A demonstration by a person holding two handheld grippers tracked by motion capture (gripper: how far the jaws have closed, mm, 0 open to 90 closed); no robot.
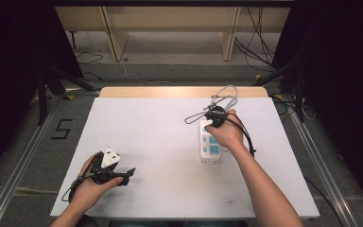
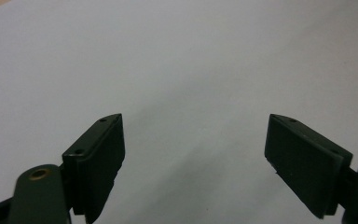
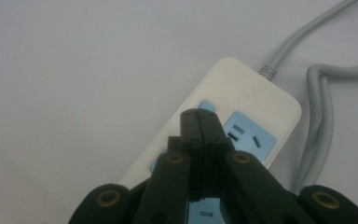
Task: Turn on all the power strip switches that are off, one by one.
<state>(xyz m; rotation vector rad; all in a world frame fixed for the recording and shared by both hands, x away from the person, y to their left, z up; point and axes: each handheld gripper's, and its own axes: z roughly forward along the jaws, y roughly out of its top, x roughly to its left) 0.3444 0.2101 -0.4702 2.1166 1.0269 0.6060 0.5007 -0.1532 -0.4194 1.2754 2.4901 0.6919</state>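
left gripper (image 1: 123, 177): low at the near-left of the white tabletop (image 1: 160, 189), lying level, jaws spread wide with nothing between them. In the left gripper view its black pads (image 2: 98, 158) frame bare table.
left hand (image 1: 89, 187): wrapped round the gripper body, well apart from the strip.
power strip: white plastic multi-socket power strip with pale blue socket faces (image 1: 210, 147), flat on the table right of centre, long axis running away from the person.
strip cable: grey flex (image 1: 224, 97) leaves the far end and loops on the table just behind it.
right gripper (image 3: 199, 126): jaws pressed together, empty, tip down over the blue faces near the cable end. Contact with the strip: can't tell.
right hand (image 1: 224, 132): over the strip's far half, covering it.
progress: looks like a closed-tip press on the strip, maybe its switch, in hand now. Result can't be read. Left gripper has no part yet.
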